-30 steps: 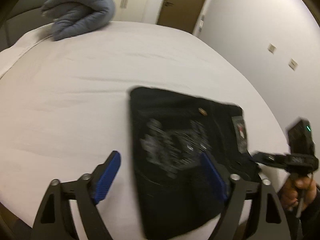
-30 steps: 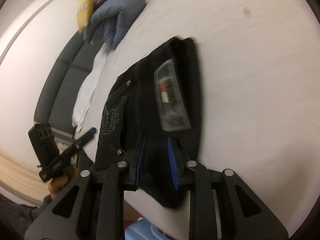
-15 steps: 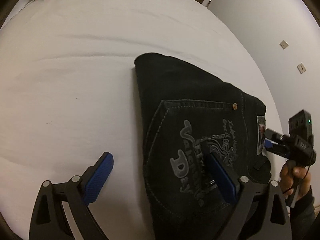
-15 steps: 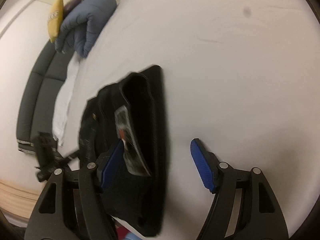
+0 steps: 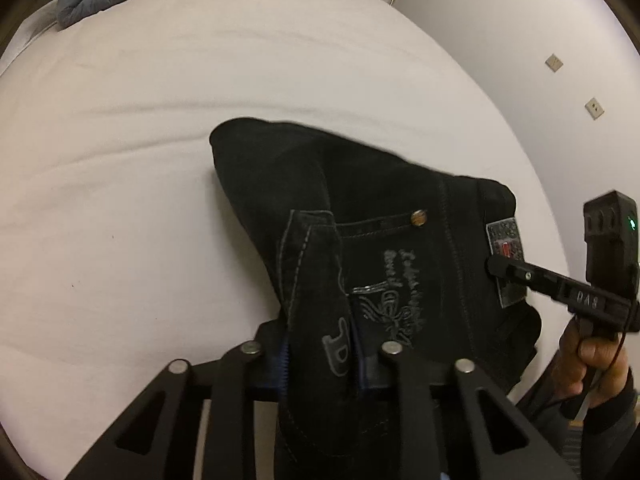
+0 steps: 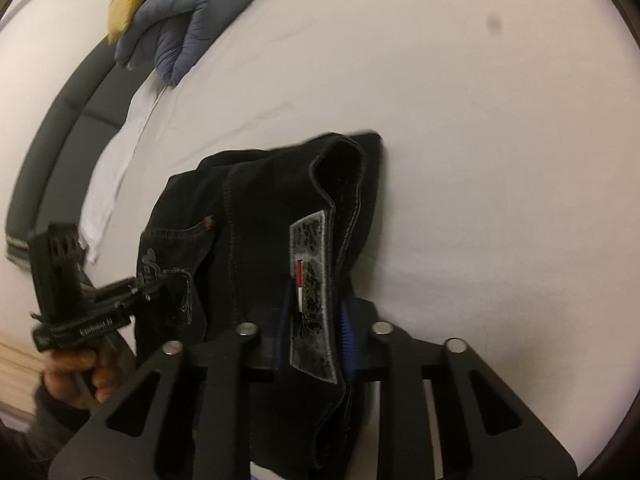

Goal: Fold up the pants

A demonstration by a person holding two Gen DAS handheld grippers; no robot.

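Black folded pants [image 5: 380, 184] lie on the white bed [image 5: 120, 160]. My left gripper [image 5: 320, 360] has its jaws closing on a raised fold of the back pocket, and the blue pads [image 5: 284, 360] press the cloth. In the right wrist view the pants [image 6: 260, 200] bunch up at the waistband. There my right gripper [image 6: 314, 332] has its jaws closing on the waistband, with the grey label [image 6: 312, 280] between its pads. From each view the other gripper is visible, held by a hand [image 5: 588, 360].
A blue-grey padded bundle [image 6: 188, 28] and a yellow bag [image 6: 128, 4] sit at the far end of the bed, beside a dark upholstered seat [image 6: 52, 128]. A white wall with sockets [image 5: 554, 63] runs along the right. A loose white sheet [image 6: 116, 168] hangs at the bed's side.
Half a second ago both grippers stood open over the pants. Now each has shut on the cloth, and the fabric has bunched up into ridges between the pads.
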